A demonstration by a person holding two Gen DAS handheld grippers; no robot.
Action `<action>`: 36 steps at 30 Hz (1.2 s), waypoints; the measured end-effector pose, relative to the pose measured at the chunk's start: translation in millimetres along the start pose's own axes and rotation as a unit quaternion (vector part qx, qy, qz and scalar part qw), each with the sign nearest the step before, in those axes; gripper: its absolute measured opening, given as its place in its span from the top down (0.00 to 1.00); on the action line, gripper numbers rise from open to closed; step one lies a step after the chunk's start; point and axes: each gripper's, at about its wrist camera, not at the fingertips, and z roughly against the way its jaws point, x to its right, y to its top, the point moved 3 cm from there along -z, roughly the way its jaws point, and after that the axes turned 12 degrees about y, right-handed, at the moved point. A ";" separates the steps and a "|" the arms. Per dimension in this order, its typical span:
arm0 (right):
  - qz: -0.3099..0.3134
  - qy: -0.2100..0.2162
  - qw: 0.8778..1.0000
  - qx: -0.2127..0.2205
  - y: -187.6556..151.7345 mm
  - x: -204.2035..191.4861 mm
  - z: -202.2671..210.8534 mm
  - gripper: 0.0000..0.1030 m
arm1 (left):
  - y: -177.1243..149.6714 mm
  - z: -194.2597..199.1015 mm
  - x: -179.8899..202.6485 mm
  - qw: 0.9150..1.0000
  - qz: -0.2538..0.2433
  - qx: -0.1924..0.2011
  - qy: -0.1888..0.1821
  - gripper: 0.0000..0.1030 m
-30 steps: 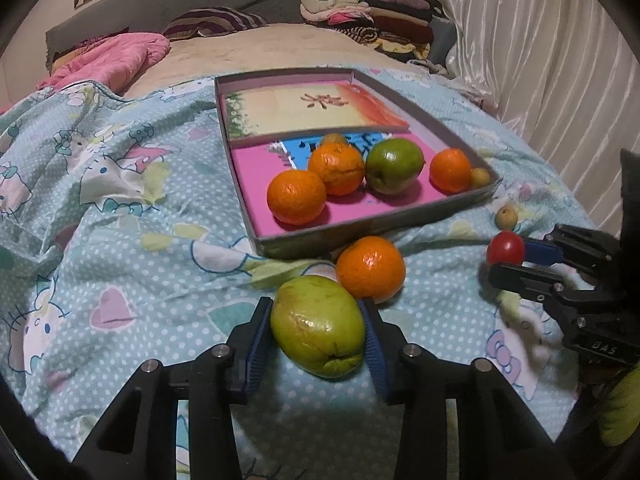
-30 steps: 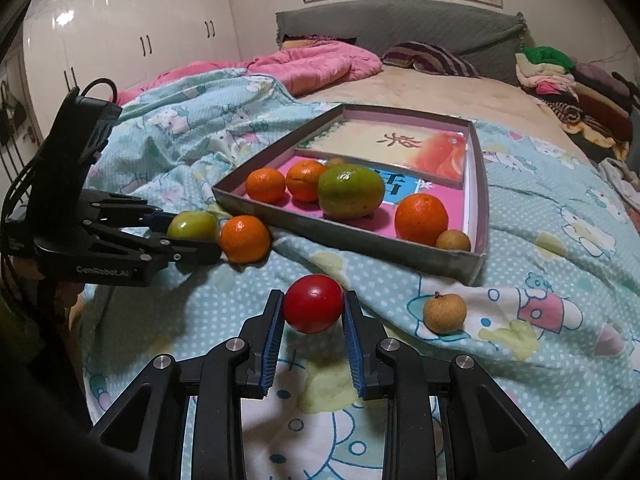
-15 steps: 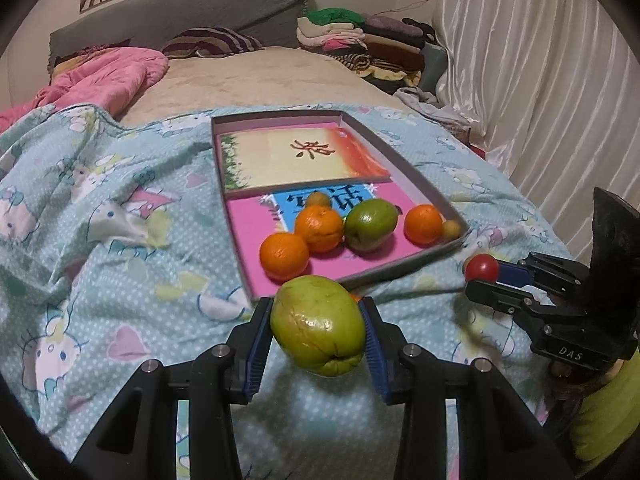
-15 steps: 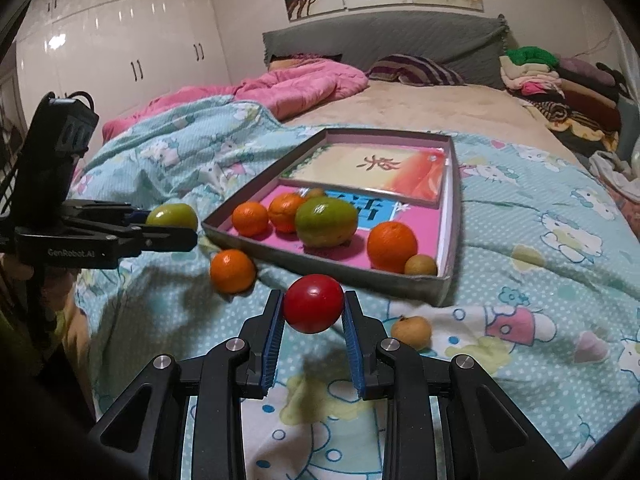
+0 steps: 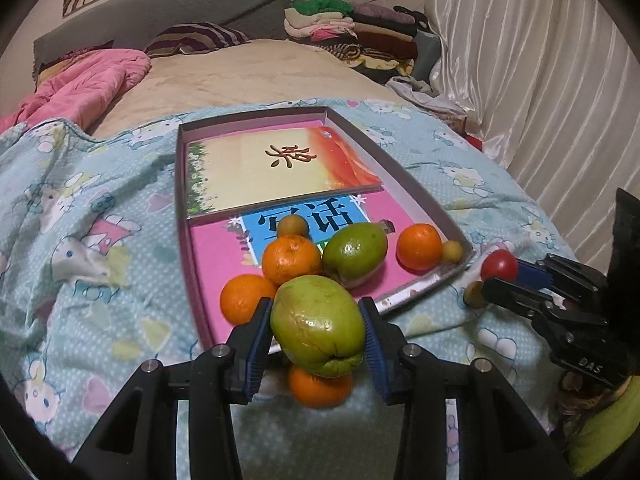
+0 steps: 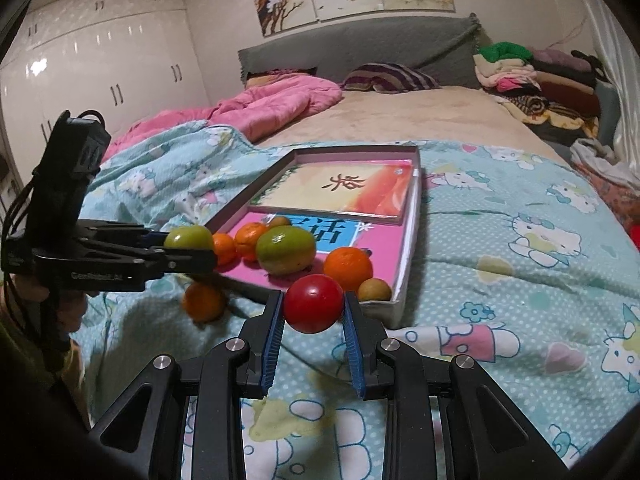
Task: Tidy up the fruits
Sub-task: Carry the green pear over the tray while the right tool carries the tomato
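Observation:
My left gripper [image 5: 318,326] is shut on a large green fruit [image 5: 318,324], lifted over the near edge of the grey tray [image 5: 424,196]. My right gripper [image 6: 314,304] is shut on a small red tomato [image 6: 314,303], held just in front of the tray's near corner [image 6: 404,284]. In the tray lie three oranges [image 5: 291,259], another green fruit [image 5: 354,254] and two small brown fruits [image 5: 453,251]. One orange [image 5: 320,390] sits on the bedspread below my left gripper, and a small brown fruit [image 5: 474,295] lies beside the tray.
Two books [image 5: 276,168] fill the tray's far half. The tray rests on a blue cartoon-print bedspread [image 6: 520,240]. A pink quilt [image 6: 276,108] and folded clothes [image 6: 532,76] lie at the bed's head. White curtains [image 5: 560,80] hang to the right.
Both grippers have risen and moved toward the tray with their fruits held. The loose orange, once beyond the green fruit, now shows beneath it.

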 end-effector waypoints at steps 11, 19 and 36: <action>0.001 -0.026 1.000 0.009 27.6 15.7 -8.1 0.71 | 5.8 -15.6 5.1 1.000 0.003 -0.012 -0.017 0.59; 0.003 -0.024 1.000 -0.010 34.9 23.7 -22.7 0.71 | 3.8 -26.8 1.7 0.999 0.015 -0.023 -0.028 0.60; 0.084 0.008 0.993 -0.080 30.4 -13.0 -66.0 0.71 | 8.2 -32.5 -11.6 0.999 0.024 -0.020 -0.013 0.60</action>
